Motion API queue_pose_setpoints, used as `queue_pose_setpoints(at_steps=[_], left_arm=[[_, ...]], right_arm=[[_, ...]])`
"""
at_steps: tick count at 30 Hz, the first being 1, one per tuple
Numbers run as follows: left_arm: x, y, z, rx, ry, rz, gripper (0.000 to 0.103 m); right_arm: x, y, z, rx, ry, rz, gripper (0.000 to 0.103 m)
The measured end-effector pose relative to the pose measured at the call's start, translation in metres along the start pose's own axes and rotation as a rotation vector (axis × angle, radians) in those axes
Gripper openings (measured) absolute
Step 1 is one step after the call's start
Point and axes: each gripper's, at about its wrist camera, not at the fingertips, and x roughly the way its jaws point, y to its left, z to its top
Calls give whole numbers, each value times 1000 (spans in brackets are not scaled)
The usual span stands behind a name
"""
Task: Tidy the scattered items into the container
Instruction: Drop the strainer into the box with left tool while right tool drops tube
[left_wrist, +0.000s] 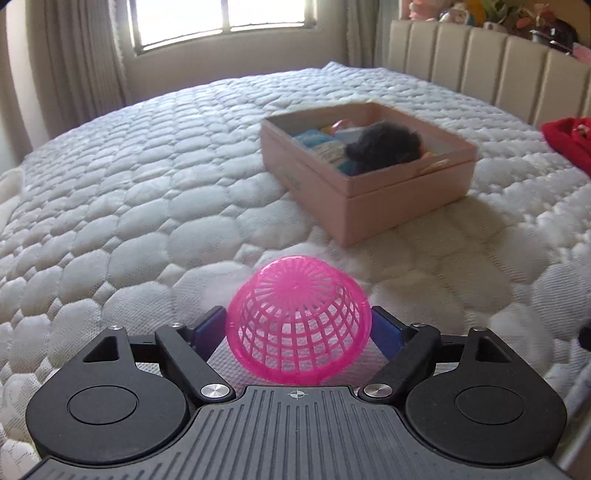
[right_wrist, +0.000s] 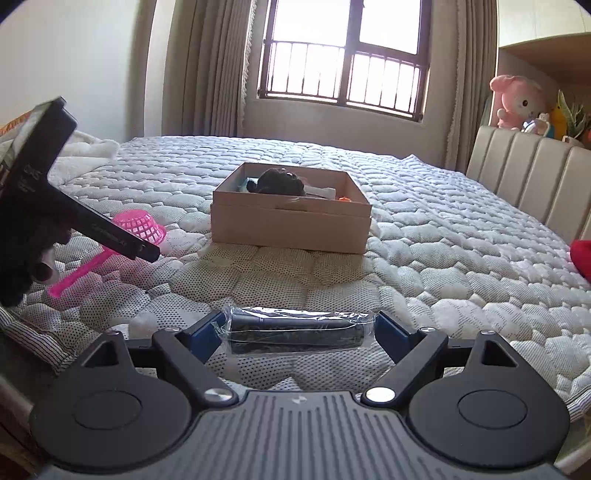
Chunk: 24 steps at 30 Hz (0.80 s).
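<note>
A pink plastic mesh basket (left_wrist: 299, 325) sits upside down between the blue pads of my left gripper (left_wrist: 299, 321), which is shut on its sides. In the right wrist view the same basket (right_wrist: 142, 225) shows behind one of the left gripper's fingers (right_wrist: 110, 236). My right gripper (right_wrist: 299, 325) is shut on a black item wrapped in clear plastic (right_wrist: 295, 332), held crosswise by its ends. The open pinkish box (left_wrist: 406, 206) (right_wrist: 291, 229) stands on the bed ahead, with a black fluffy toy (left_wrist: 384, 147) and several small items inside.
A white quilted mattress (left_wrist: 147, 184) carries everything. A pink scoop (right_wrist: 74, 277) lies on it at the left. Red cloth (left_wrist: 569, 144) lies at the right edge, beside a padded headboard (left_wrist: 480, 55). Plush toys (right_wrist: 517, 99) sit on a shelf; a curtained window is behind.
</note>
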Motion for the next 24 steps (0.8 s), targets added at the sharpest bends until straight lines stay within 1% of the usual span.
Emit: queue_pose_setpoints(at_steps=[3, 5, 7, 9, 11, 14, 15, 16, 17, 19, 21, 24], left_arm=[[-20, -12, 45, -4, -105, -64, 88], [-20, -16, 85, -18, -149, -110, 88], [-11, -21, 119, -11, -184, -113, 88], [6, -25, 150, -1, -202, -97, 88], [28, -25, 175, -15, -195, -103, 88], [61, -25, 200, -22, -193, -90, 88], [74, -24, 206, -25, -180, -99, 89], [88, -22, 209, -26, -155, -119, 96], [99, -20, 210, -28, -131, -134, 97], [111, -12, 203, -49, -102, -138, 98], [108, -2, 181, -65, -111, -128, 100], [86, 5, 134, -50, -131, -78, 102]], right_arm=[[-2, -17, 7, -29, -27, -42, 88], [-2, -29, 15, -36, -49, -68, 88], [-2, -39, 21, -39, -74, -89, 88], [-1, -47, 28, -36, -91, -98, 88], [1, -53, 32, -38, -101, -99, 88], [9, -57, 39, -61, -111, -99, 88], [13, -58, 41, -67, -112, -97, 88], [17, -59, 44, -70, -111, -94, 88], [21, -60, 46, -68, -108, -90, 88], [31, -63, 51, -51, -98, -77, 88], [39, -68, 57, -29, -94, -56, 88], [53, -73, 68, -20, -95, -35, 88]])
